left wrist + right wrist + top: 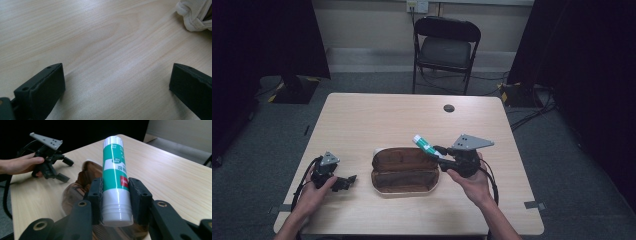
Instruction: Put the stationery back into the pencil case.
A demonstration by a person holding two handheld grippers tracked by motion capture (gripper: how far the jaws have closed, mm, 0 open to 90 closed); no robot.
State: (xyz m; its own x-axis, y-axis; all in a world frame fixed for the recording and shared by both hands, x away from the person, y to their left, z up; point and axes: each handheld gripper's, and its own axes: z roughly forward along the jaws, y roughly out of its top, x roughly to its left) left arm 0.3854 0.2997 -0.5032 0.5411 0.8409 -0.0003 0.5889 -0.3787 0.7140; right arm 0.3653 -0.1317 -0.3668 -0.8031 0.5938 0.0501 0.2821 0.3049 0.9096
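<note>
While left gripper (117, 82) gapes, right gripper (115, 195) clamps the glue stick (114, 170).

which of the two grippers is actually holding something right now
The right gripper: its jaws clamp a green-and-white glue stick above the open brown case. The left gripper is open, holding nothing.

chair (446, 50): beyond table's far edge | table (377, 117): light wood | floor (562, 150): grey carpet
</note>
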